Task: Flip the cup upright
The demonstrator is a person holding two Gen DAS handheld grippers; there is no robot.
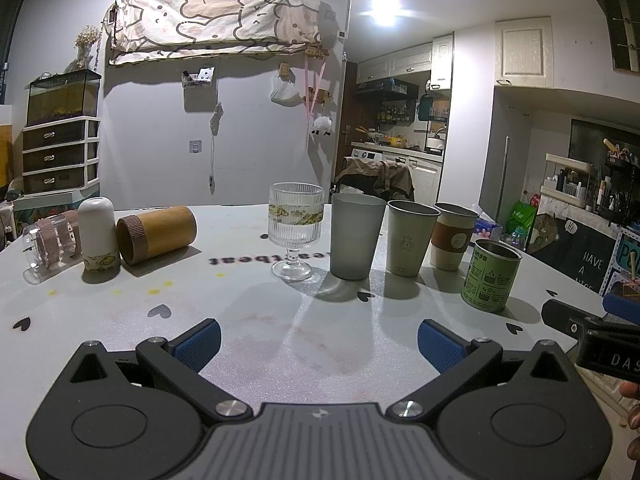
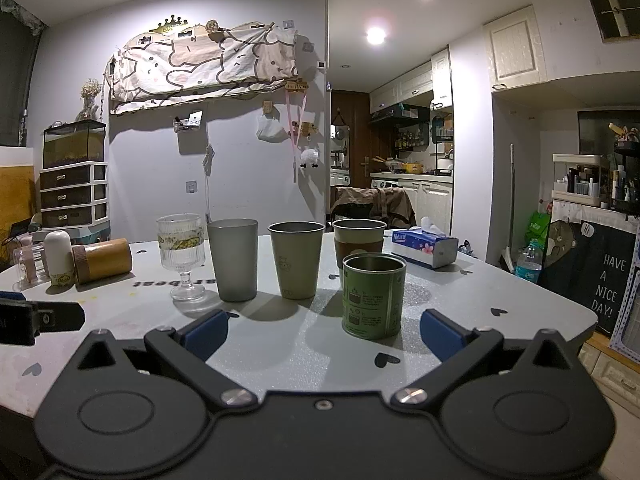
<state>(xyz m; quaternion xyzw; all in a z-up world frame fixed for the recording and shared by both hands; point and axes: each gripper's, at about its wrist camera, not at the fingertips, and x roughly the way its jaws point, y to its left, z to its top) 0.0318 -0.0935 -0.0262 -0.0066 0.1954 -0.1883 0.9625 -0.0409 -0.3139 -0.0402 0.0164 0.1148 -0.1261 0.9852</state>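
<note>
left gripper (image 1: 318, 338): jaws spread wide, blue ribbed pads, nothing between them; hovers low over the surface (image 1: 280, 336)
right gripper (image 2: 324, 334): jaws wide apart too, empty; its tip shows at the right edge of the left view
cup count: 8 on the surface, 5 upright, 3 not
upright row, ahead of left gripper and running right: ribbed glass goblet (image 1: 296, 230) with cartoon band, frosted grey tumbler (image 1: 354, 236), cream tumbler (image 1: 410, 238) with small print, cream cup with brown sleeve (image 1: 454, 236), green tin (image 1: 490, 276) with open metal rim
green tin vs right gripper: just ahead, nearest thing to its jaws (image 2: 374, 296)
not upright, far left of left gripper: bamboo cup (image 1: 158, 234) lying on its side, cylindrical, ribbed band at the mouth, mouth facing left-front; white cup (image 1: 98, 234) standing mouth down, rounded top, cartoon band at the bottom; clear cup (image 1: 48, 246) with pink bands, on its side
spacing: white cup touches or nearly touches bamboo cup; cannot tell which
surface: pale, speckled texture, black heart marks, printed text, rounded corner
other: tissue box (image 2: 424, 246) far right behind the row; water bottle (image 2: 528, 260) beyond the edge; drawer unit (image 1: 60, 156) with tank (image 1: 64, 98) on top, far left
obstruction: open surface between left gripper and the three leftmost cups
</note>
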